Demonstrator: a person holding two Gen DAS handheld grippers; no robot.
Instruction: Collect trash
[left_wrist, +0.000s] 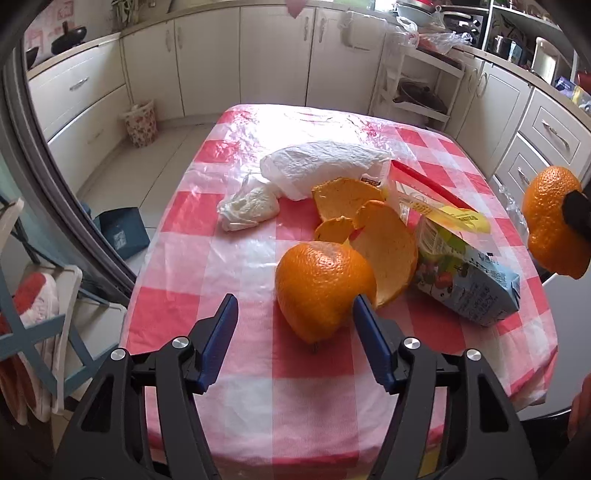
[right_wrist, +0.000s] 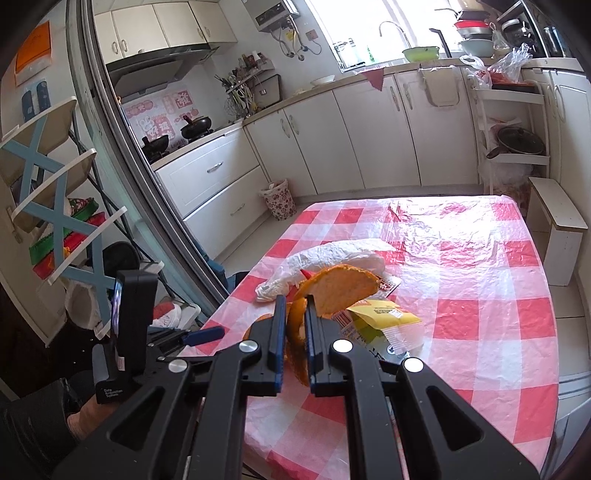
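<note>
Gaping left tool (left_wrist: 295, 314) beside peel (left_wrist: 321, 288)

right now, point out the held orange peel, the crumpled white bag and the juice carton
held orange peel (right_wrist: 341, 286), right wrist view, pale inner face
crumpled white bag (left_wrist: 317, 166), left wrist view, middle
juice carton (left_wrist: 469, 284), left wrist view, printed side

The one legible text is small white print, "Data Acquisition System", on the black housing (right_wrist: 110, 393) at the lower left of the right wrist view. The pink wall stickers (right_wrist: 160, 116) behind the stove carry large Chinese characters, too small to read with certainty. The blue carton (left_wrist: 476, 291) and the yellow wrapper (left_wrist: 458, 218) on the desk bear printed lines, all too blurred to read. A blue bin (left_wrist: 120, 232) on the floor shows a square code label, unreadable.
</note>
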